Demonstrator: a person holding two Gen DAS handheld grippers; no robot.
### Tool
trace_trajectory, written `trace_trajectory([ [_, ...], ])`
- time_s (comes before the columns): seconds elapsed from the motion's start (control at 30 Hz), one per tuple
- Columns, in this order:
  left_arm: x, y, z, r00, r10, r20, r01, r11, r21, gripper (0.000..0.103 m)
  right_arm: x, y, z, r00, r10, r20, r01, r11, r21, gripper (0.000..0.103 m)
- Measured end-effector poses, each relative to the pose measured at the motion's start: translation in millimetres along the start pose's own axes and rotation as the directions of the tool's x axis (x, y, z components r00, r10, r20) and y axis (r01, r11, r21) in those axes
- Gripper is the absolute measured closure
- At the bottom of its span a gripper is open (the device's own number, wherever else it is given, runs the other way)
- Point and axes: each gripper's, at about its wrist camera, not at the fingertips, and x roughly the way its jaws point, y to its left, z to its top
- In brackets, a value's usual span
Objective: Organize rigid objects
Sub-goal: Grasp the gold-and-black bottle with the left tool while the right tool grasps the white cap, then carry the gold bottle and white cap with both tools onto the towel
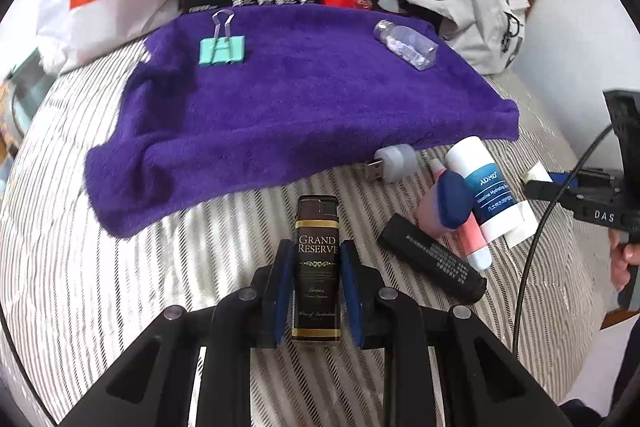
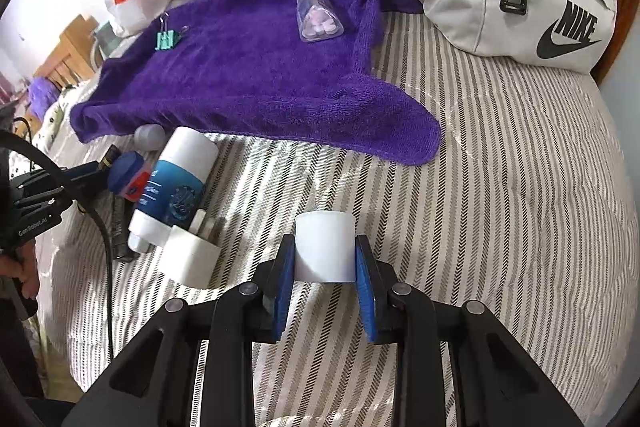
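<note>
While clamped, black lighter (image 1: 317,267) shows gold "Grand Reserve" lettering.

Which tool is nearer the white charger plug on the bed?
Right. The right tool, gripping a white block, sits just beside the white charger plug; the left tool is past the clutter.
</note>
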Motion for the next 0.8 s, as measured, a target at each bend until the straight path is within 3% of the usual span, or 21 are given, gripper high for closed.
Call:
trace_trajectory([
  [0.17,-6,8,-6,0.999,0.042,-0.012,-0.042,0.999,-0.011,0.080,2,4,-4,1.000,0.021,0.001,-0.021,1.000,-0.005,0.074],
  [0.33,-12,12,-7,1.000,0.007,-0.018,-0.008,0.999,-0.042,0.080,-7,3,-2,0.997,0.072,0.022,-0.072,0.997,0.013,0.074],
  [0.8,-30,18,9,1.000,-0.022,0.021,0.023,0.997,-0.070,0.080,-22,15,23,0.992,0.111,0.056,-0.110,0.994,-0.027,0.074],
])
